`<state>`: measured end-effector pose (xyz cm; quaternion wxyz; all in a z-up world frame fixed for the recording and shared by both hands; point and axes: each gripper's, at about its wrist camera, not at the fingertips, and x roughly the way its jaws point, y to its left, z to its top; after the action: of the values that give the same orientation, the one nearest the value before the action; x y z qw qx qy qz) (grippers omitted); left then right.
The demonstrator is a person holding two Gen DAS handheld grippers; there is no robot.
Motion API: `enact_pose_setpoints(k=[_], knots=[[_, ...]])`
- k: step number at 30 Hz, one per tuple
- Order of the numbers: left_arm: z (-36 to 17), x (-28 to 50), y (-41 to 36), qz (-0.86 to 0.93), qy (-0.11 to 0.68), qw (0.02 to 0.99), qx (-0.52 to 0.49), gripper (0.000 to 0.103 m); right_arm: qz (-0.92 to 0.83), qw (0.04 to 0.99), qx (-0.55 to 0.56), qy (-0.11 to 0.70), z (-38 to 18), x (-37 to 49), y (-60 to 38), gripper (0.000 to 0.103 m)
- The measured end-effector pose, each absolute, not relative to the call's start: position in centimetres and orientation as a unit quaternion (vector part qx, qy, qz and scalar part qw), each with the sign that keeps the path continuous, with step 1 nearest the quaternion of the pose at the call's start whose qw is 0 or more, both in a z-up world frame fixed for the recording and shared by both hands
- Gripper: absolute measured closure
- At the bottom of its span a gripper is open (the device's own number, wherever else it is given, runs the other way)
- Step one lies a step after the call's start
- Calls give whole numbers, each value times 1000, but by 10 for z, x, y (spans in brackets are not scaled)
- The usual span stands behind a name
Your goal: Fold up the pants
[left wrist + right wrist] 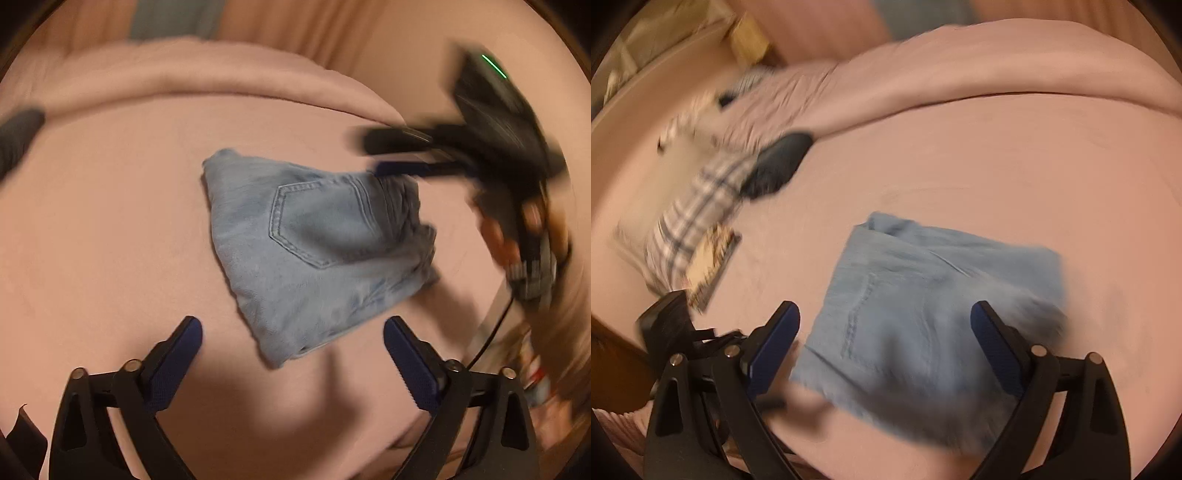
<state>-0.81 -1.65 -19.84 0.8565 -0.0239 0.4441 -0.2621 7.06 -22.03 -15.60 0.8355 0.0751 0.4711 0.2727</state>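
Observation:
Light blue denim pants (314, 243) lie folded into a compact bundle on the pink bed, a back pocket facing up. They also show in the right wrist view (923, 302). My left gripper (291, 332) is open and empty, just short of the bundle's near corner. My right gripper (884, 321) is open, hovering over the bundle's near edge. In the left wrist view the right gripper (391, 155) appears blurred at the bundle's far right corner, its fingers close together, touching the waistband area.
A bunched pink duvet (184, 85) runs along the far side of the bed. A plaid garment (698, 210), a dark object (775, 162) and a small booklet (709, 266) lie at the bed's left. A wooden headboard rim (646, 96) curves behind.

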Motion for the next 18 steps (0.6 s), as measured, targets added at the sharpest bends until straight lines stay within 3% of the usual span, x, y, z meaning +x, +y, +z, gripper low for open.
enact_pose_setpoints(k=[2, 5, 10, 14, 18], knots=[[-200, -13, -19, -276, 437, 856, 13, 33, 290, 817, 55, 496, -165, 86, -194, 16], [-205, -16, -24, -285, 432, 854, 49, 53, 296, 802, 33, 518, -177, 100, -165, 19], [-210, -14, -17, -295, 425, 854, 54, 56, 304, 796, 14, 523, -179, 98, -140, 20], [-213, -14, -14, -316, 425, 847, 48, 71, 292, 796, 5, 530, -180, 106, -139, 22], [-212, -16, -5, -326, 427, 843, 20, 74, 283, 793, 11, 540, -176, 127, -142, 23]])
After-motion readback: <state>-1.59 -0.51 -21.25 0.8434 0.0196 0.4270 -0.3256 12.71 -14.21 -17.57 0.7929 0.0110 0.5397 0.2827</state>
